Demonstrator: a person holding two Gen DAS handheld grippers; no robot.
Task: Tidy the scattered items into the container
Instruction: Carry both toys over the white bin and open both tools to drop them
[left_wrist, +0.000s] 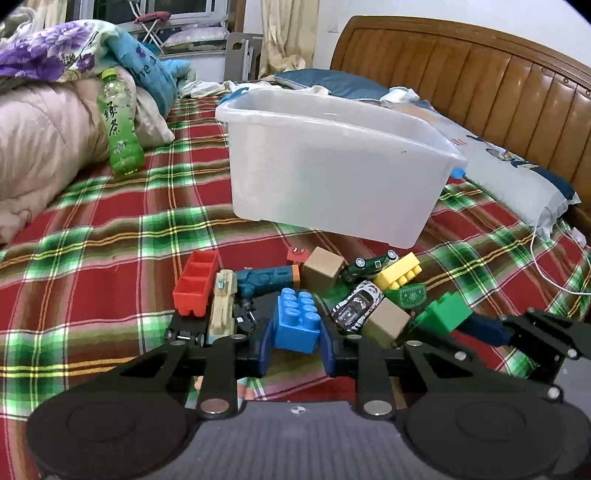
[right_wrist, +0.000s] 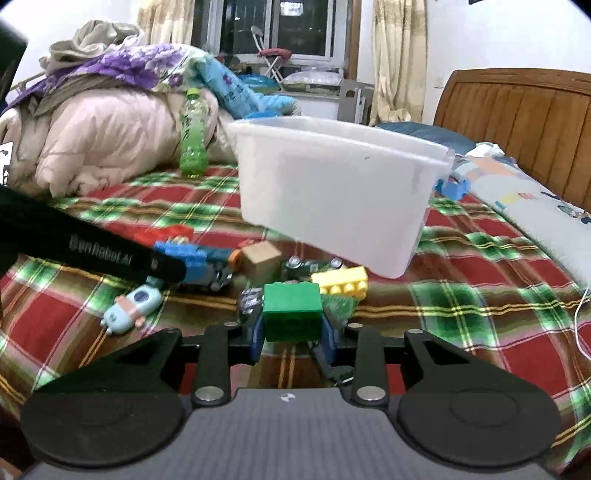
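Two bricks gripped at once: your left hand-held gripper (left_wrist: 296, 345) clamps the blue brick (left_wrist: 297, 319), your right hand-held gripper (right_wrist: 292, 334) the green brick (right_wrist: 291, 312); both sit low over the toy pile on the bed, just in front of the white container (left_wrist: 332, 177). Lift straight up before going fwd; clear the near rim w/ margin; open bedspread lies left.

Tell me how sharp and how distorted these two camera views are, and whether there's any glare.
Left wrist: crisp on the blue brick, fisheye curves the headboard, which shows glare streaks. Right wrist: softer, motion blur on the white bin and the toys below it; the green brick is fairly clear; dark corners in both.
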